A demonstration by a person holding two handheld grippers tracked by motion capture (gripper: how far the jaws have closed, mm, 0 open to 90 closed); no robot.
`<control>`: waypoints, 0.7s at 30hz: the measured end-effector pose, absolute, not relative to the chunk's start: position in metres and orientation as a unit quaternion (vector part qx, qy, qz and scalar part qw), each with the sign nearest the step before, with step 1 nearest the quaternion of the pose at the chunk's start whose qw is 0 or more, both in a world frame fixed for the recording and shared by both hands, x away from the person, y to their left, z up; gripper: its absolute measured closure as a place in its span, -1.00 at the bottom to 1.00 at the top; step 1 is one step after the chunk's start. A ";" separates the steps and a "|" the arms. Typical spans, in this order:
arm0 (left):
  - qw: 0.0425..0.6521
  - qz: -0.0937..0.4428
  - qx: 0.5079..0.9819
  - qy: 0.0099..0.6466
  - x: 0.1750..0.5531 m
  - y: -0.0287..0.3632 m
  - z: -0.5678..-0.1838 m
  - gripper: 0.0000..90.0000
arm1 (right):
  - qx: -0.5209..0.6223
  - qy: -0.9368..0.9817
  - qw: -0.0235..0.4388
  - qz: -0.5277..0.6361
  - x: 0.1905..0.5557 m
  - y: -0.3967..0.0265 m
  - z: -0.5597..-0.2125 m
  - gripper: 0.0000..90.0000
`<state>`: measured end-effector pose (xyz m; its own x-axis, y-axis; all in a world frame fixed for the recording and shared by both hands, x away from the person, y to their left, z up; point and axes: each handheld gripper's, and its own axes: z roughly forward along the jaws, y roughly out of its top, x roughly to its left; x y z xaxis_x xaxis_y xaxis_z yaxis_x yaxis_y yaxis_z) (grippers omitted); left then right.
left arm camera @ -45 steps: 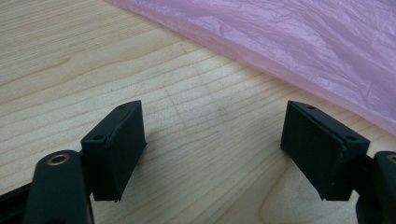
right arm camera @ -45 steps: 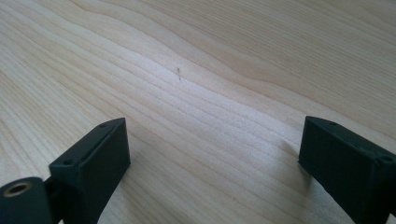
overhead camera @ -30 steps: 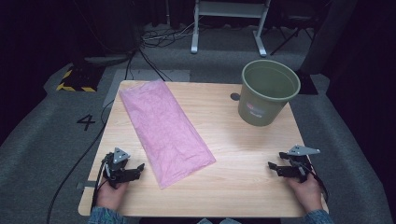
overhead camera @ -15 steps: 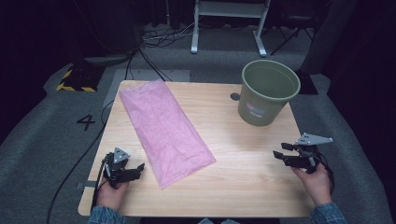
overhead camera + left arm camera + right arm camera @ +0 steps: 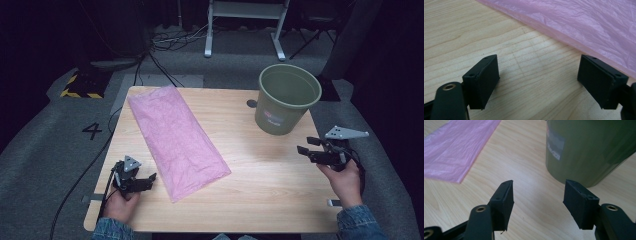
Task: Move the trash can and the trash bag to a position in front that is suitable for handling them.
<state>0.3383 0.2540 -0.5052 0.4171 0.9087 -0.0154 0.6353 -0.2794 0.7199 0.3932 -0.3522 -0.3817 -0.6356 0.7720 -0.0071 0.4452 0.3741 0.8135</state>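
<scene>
A pink plastic bag (image 5: 176, 137) lies flat and slantwise across the left half of the counter (image 5: 260, 200), well apart from the green bucket (image 5: 287, 99) at the far right. The left tongs (image 5: 141, 183) rest beside its near edge, jaws having just spread wider with nothing between them. The right tongs (image 5: 305, 146) hover near the bucket, released and empty. The film looks featherlight, limp and slippery, so I'd pinch that near edge or a corner.
</scene>
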 end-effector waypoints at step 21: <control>0.331 0.207 0.768 0.508 0.339 0.258 -0.505 -0.64 | 0.340 0.807 0.234 0.423 0.457 -0.315 -0.317 -0.02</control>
